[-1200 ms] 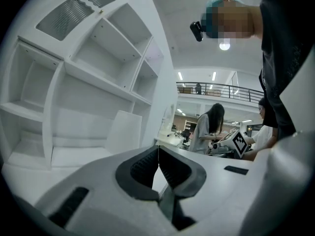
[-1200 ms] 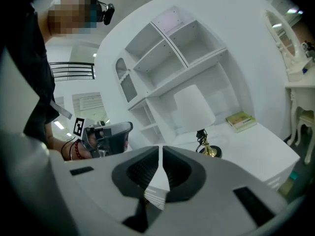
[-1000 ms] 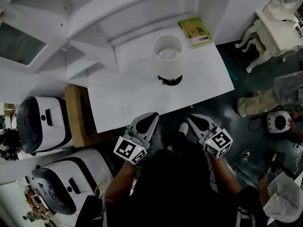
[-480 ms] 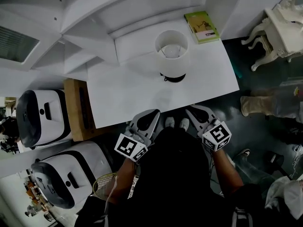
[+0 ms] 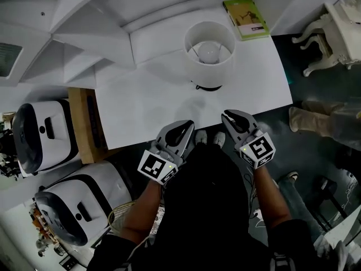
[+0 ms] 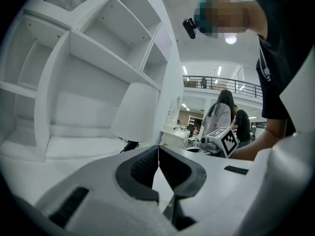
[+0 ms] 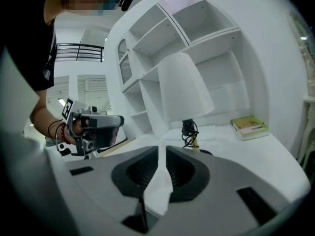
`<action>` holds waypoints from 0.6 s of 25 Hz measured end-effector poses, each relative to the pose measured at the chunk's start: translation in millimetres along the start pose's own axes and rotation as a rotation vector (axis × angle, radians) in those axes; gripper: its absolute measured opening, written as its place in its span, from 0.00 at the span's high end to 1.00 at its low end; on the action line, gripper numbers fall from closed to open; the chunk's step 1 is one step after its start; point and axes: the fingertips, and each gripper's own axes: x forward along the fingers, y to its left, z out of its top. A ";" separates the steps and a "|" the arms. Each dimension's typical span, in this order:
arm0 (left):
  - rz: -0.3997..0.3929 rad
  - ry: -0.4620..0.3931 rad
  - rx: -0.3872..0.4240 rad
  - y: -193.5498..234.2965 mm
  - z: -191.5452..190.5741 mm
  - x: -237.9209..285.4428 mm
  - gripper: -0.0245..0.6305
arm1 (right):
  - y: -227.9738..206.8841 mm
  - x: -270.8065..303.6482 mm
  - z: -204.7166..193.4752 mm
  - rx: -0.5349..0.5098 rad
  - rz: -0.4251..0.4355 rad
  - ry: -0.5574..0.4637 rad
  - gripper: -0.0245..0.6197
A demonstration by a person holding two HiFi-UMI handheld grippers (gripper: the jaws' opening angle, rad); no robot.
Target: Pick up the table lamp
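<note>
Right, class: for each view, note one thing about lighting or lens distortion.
Head view: the white table is bright, the floor is dark. Left gripper view: the wide lens bows the shelves, corners go black. Right gripper view: same bowing, the lamp is sharp.

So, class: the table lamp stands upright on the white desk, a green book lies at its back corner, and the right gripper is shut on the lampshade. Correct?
No. The right gripper is shut on nothing: the right gripper view shows its jaws together, short of the table lamp. The lamp stands upright on the white desk, with the green book at the back corner.
</note>
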 end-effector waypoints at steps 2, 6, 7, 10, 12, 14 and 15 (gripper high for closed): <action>-0.008 0.002 0.011 4.5 -4.4 6.0 0.93 | -7.4 7.6 -4.0 -0.019 -0.006 0.005 0.90; 0.003 0.000 0.007 16.9 -13.0 11.9 0.93 | -22.9 20.1 -8.5 -0.008 -0.033 -0.019 0.90; 0.010 -0.001 0.003 20.4 -14.8 12.6 0.93 | -26.5 23.4 -9.0 -0.003 -0.040 -0.025 0.90; 0.021 0.001 -0.015 25.4 -19.0 13.6 0.93 | -33.1 31.4 -13.0 -0.001 -0.055 -0.021 0.90; 0.023 0.007 -0.018 28.2 -23.0 15.3 0.93 | -37.4 35.8 -15.2 -0.008 -0.065 -0.014 0.90; 0.022 0.009 -0.013 30.5 -26.7 16.5 0.93 | -42.0 40.2 -18.9 -0.015 -0.079 -0.003 0.90; 0.021 0.009 -0.013 30.8 -27.6 17.0 0.93 | -44.0 42.2 -20.9 -0.013 -0.085 -0.002 0.90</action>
